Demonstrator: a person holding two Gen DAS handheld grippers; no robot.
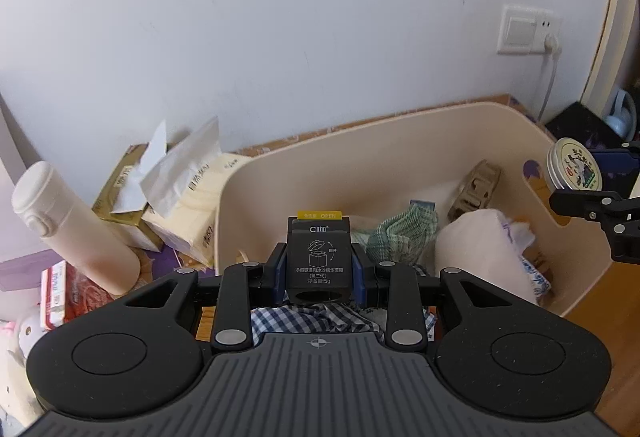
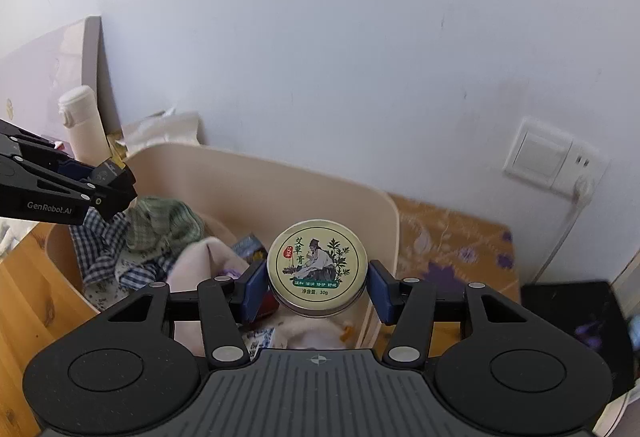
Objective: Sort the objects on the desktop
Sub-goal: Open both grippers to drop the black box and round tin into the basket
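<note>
White wall (image 1: 280,17), socket (image 1: 528,31), perhaps plugged.

The left gripper (image 1: 319,271) clamps a small black box (image 1: 319,259) between its blue-padded fingers (image 1: 280,269). Beyond the fingers stands a cream bin (image 1: 360,153) holding cloths. Right of the fingers, the right gripper (image 1: 600,193) carries a round tin (image 1: 573,165).

Wooden surface (image 1: 600,301), partly draped at the wall side with a yellow-and-purple floral cloth (image 2: 452,237). Carrying a cream bin (image 1: 360,157), a white flask (image 1: 76,229), two opened tissue packs (image 1: 176,197) just left of the bin, a pink-and-white packet (image 1: 68,289) near the flask, and a black box (image 2: 572,321) at right.
</note>
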